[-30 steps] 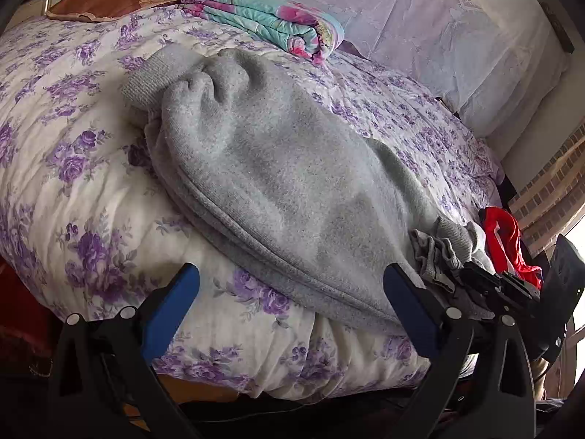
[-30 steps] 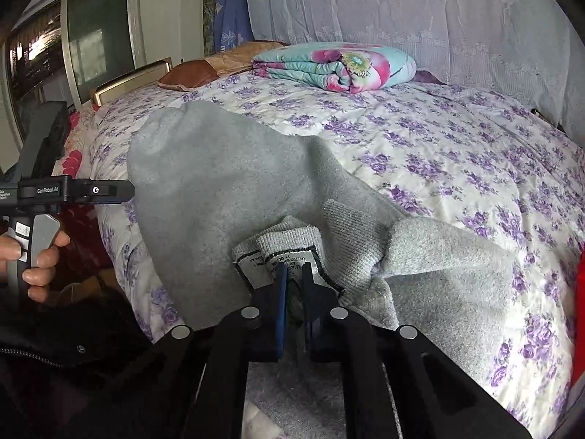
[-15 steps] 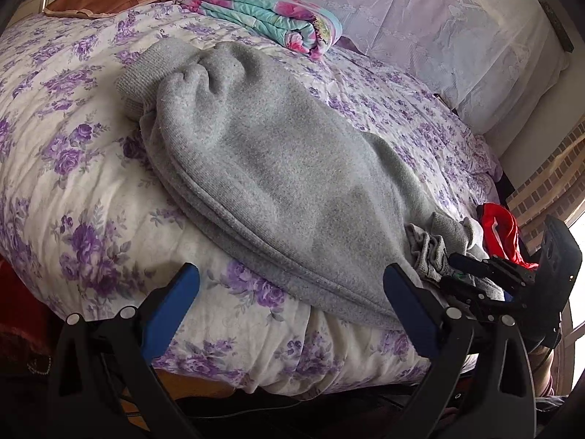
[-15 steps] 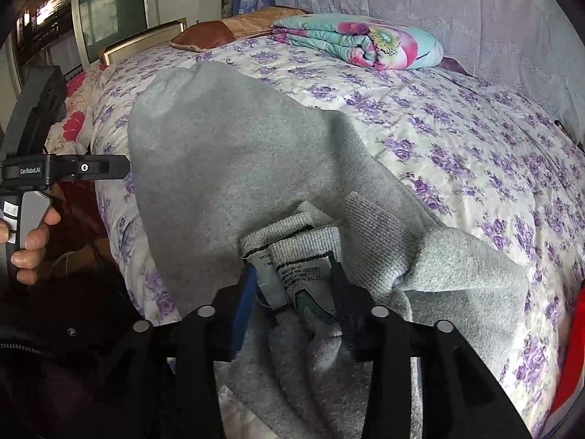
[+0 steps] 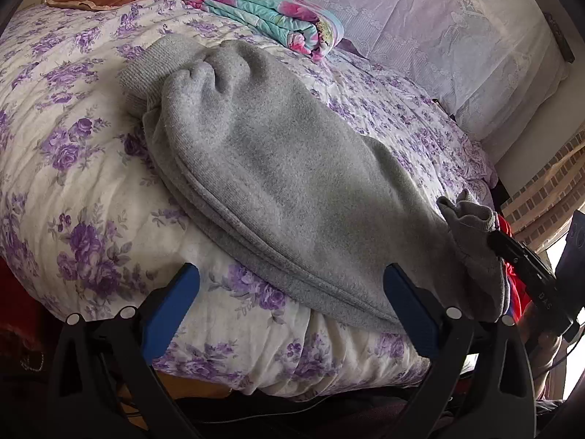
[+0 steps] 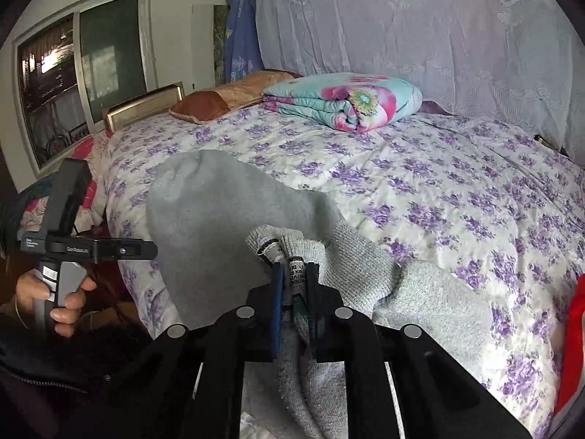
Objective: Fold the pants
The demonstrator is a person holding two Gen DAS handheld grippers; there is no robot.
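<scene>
Pants: the grey fleece pants (image 5: 278, 183) are lying folded lengthwise along the near edge of the bed, ribbed cuffs (image 5: 146, 69) toward the pillow end, waistband end bunching up at the other end (image 6: 292, 252).
Right gripper: the black right gripper with blue pads (image 6: 294, 274) is clamping the ribbed waistband and its white printed label (image 6: 295, 274), jaws nearly together on the fabric and lifting it slightly off the quilt.
Left gripper: the black left gripper with blue pads (image 5: 292, 285) is hovering at the bed's edge, jaws spread wide, holding nothing; one pad (image 5: 406, 307) is sitting just in front of the pants' folded edge.
Bed: the white quilt with purple flowers (image 6: 420, 168) is carrying the pants, a folded turquoise-and-pink floral blanket (image 6: 343, 100) and a brown pillow (image 6: 219, 100) at its far side.
Containers: none are showing.
</scene>
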